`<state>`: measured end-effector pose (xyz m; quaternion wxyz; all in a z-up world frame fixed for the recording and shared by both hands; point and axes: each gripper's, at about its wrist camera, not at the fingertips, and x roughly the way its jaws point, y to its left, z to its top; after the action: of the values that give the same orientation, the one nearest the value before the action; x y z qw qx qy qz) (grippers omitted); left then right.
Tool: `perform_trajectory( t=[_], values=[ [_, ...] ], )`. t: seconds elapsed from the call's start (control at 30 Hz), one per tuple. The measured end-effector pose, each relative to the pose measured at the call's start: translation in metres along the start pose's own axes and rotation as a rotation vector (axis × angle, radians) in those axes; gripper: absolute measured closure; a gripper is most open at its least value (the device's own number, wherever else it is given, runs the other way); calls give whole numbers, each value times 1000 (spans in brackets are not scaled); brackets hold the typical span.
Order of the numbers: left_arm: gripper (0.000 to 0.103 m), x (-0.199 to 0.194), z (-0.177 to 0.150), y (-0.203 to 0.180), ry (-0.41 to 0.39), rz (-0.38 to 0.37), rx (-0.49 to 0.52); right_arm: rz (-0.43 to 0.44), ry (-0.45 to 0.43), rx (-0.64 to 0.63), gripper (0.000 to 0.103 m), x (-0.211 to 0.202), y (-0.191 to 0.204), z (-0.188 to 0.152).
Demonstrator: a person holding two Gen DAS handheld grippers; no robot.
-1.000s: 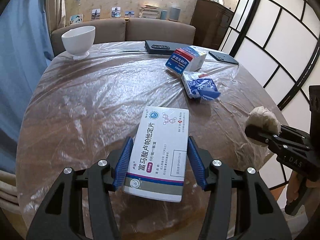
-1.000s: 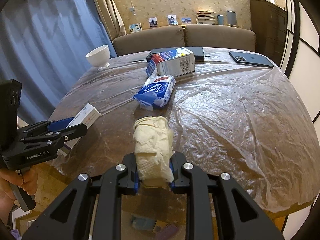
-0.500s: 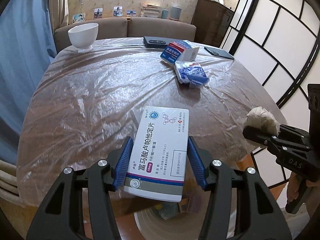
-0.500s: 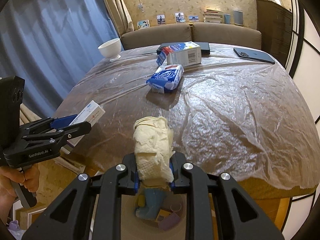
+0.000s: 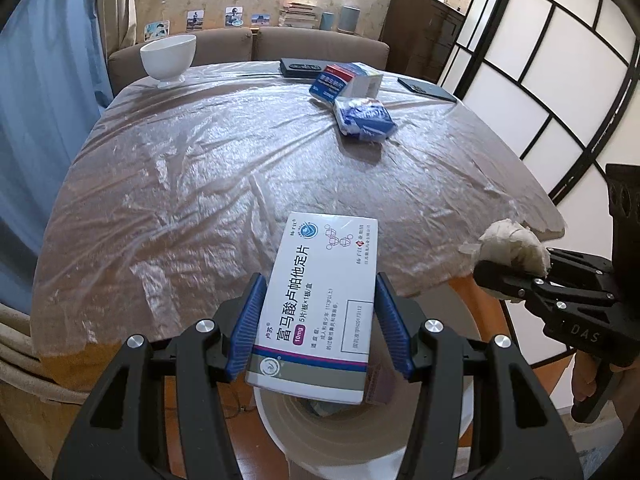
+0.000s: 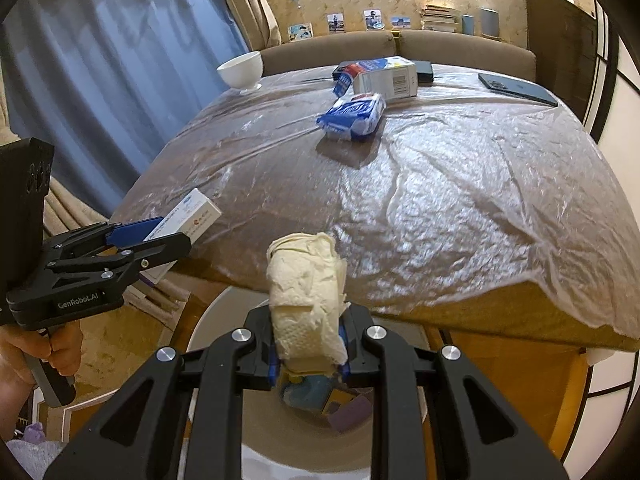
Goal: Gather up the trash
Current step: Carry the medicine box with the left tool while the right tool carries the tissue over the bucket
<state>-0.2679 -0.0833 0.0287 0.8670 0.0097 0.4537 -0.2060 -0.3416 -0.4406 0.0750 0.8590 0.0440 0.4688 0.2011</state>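
Note:
My left gripper is shut on a white medicine box with purple stripes, held off the table's near edge above a white round bin. My right gripper is shut on a crumpled cream paper towel wad, held above the same bin, which holds some trash. The right gripper with the wad shows in the left wrist view. The left gripper with the box shows in the right wrist view.
A table under clear plastic film carries a white bowl, a blue tissue pack, a blue and white carton, a dark remote and a phone. A sofa and curtains stand behind.
Both grippers have drawn back from the table with their loads. They now hang past its near edge above the bin, which has come into view.

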Motion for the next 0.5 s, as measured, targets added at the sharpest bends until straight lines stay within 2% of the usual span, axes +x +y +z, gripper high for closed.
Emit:
perform_trajectory(
  t=[0.27,0.5],
  values=[
    [47,-9,-13,-10,3,-9,9,9,37,-50,82,-1,16,-18],
    [47,-14,-20,-17,10,-16,28,23,62,-38,82,0,15,-27]
  ],
)
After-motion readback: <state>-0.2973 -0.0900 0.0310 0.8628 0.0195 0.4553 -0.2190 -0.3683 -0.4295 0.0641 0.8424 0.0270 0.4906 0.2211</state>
